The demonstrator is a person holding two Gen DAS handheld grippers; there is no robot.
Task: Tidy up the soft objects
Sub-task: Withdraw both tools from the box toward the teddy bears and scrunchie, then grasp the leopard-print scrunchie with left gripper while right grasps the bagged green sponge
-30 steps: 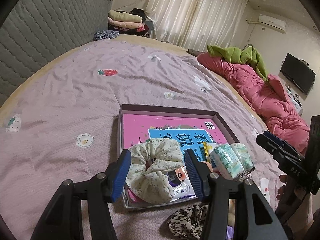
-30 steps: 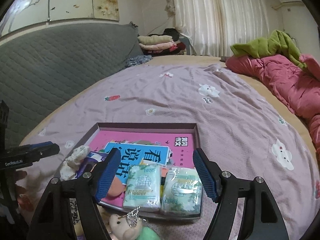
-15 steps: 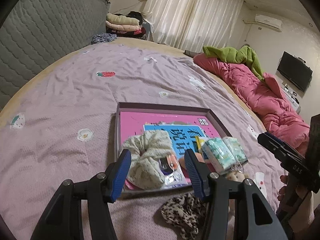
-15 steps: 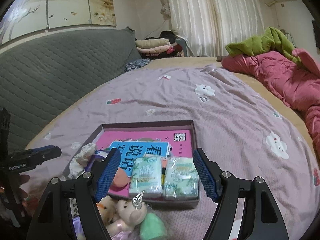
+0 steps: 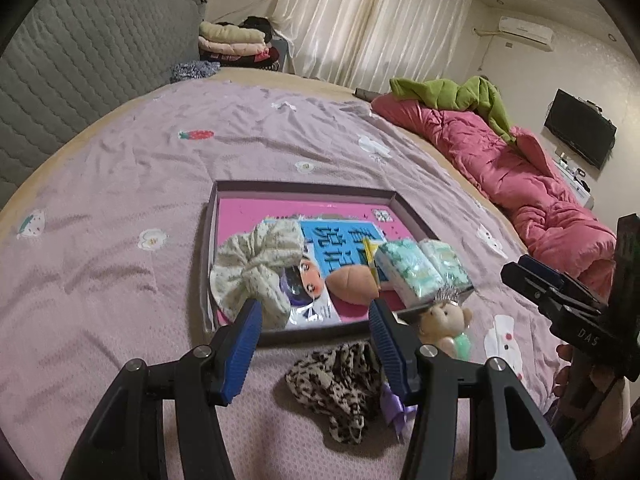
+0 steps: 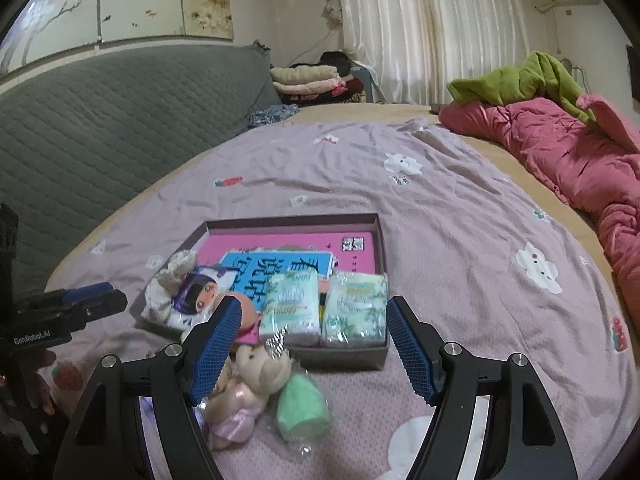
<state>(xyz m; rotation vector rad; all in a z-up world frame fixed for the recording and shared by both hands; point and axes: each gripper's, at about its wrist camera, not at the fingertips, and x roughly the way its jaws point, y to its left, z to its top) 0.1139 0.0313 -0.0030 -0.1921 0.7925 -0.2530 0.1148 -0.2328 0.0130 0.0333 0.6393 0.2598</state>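
A shallow box (image 5: 304, 189) (image 6: 298, 219) lies on the purple bedspread, holding a pink book, a blue book, a cream floral scrunchie (image 5: 256, 264) (image 6: 168, 276), a tan puff (image 5: 352, 285) and two tissue packs (image 5: 422, 266) (image 6: 324, 304). In front of the box lie a leopard scrunchie (image 5: 338, 380), a small doll with a crown (image 5: 442, 318) (image 6: 256, 368) and a green roll (image 6: 304, 406). My left gripper (image 5: 316, 332) is open and empty, above the box's near edge. My right gripper (image 6: 314, 332) is open and empty, above the doll and tissue packs.
A pink quilt (image 5: 520, 184) (image 6: 560, 148) with a green garment (image 5: 452, 92) lies along the right side of the bed. A grey padded headboard (image 6: 100, 128) is at left. Folded clothes (image 5: 236, 40) are stacked at the far end.
Both grippers have drawn back from the box, so the leopard scrunchie, doll and green roll in front of it have come into view. Both stayed open.
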